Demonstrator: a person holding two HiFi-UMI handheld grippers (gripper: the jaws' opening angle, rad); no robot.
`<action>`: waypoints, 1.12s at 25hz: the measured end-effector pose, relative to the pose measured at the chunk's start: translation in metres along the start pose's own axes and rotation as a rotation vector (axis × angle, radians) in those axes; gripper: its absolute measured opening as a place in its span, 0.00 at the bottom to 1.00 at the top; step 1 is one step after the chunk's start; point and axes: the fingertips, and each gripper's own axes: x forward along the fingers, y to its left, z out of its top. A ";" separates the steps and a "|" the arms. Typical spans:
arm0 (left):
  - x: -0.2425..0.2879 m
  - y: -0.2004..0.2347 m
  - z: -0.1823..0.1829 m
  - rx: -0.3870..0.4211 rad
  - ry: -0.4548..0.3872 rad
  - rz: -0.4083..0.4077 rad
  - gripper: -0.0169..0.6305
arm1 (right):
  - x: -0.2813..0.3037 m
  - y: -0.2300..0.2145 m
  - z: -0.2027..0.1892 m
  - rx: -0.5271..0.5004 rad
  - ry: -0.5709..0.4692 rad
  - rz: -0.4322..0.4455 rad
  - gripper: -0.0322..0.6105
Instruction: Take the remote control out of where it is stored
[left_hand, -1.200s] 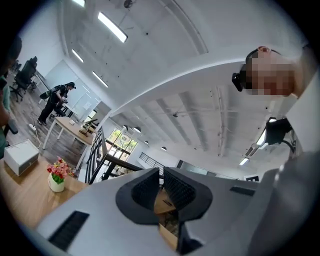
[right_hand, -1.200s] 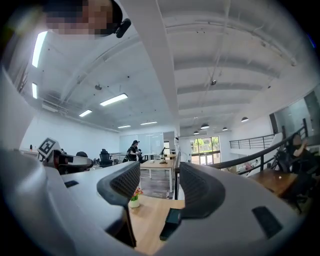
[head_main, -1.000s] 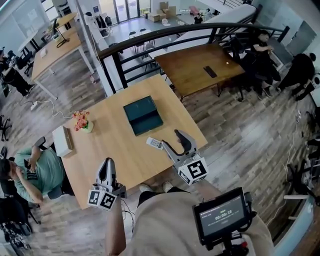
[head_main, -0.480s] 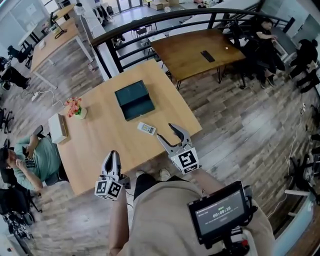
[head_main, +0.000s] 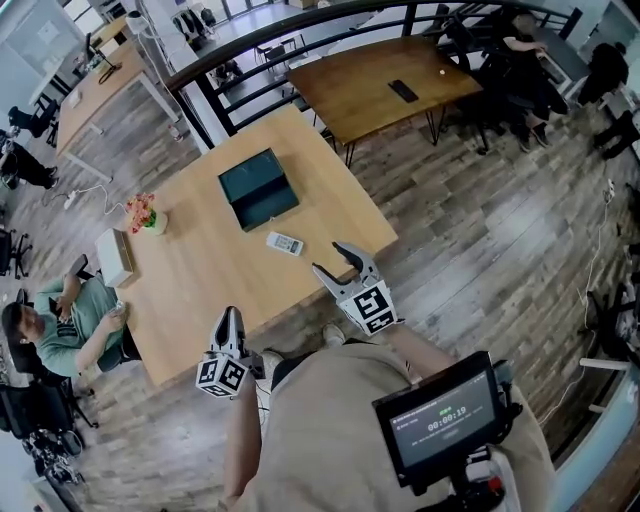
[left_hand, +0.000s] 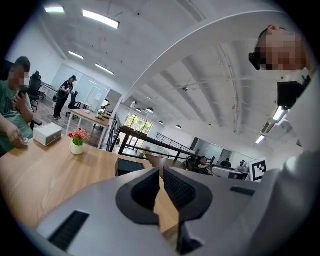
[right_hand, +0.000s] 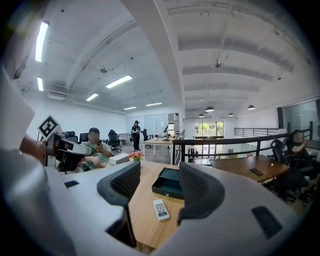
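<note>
Remote control (head_main: 284, 243): lies flat on the desk (head_main: 200, 270), left of centre in the head view, just beside the lower corner of the open dark box (head_main: 258, 188) and outside it. Judged already clear of its storage.

Right hand-held gripper (head_main: 333, 258): at the desk's near edge, right of the remote control and apart from it. Jaws stand well apart and hold nothing. Its own view shows the remote control (right_hand: 160, 209) framed between them, further along the desk.

Left hand-held gripper (head_main: 229, 318): lower left, off the desk edge. Jaws are together and empty.

Handling, as a judgement: a light, rigid plastic bar with smooth, slightly slippery sides and a low profile. Take it across the narrow width at mid-length, pads on the long edges, clear of the buttons.
</note>
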 end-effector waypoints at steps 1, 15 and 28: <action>0.000 0.000 -0.003 -0.007 0.009 0.001 0.04 | -0.002 -0.002 -0.001 0.009 0.000 -0.004 0.44; 0.005 -0.001 -0.023 -0.042 0.046 -0.025 0.04 | -0.011 -0.014 -0.030 0.057 0.093 -0.046 0.30; -0.002 0.001 -0.006 -0.073 0.008 -0.029 0.04 | 0.011 0.008 -0.004 0.035 0.057 0.035 0.29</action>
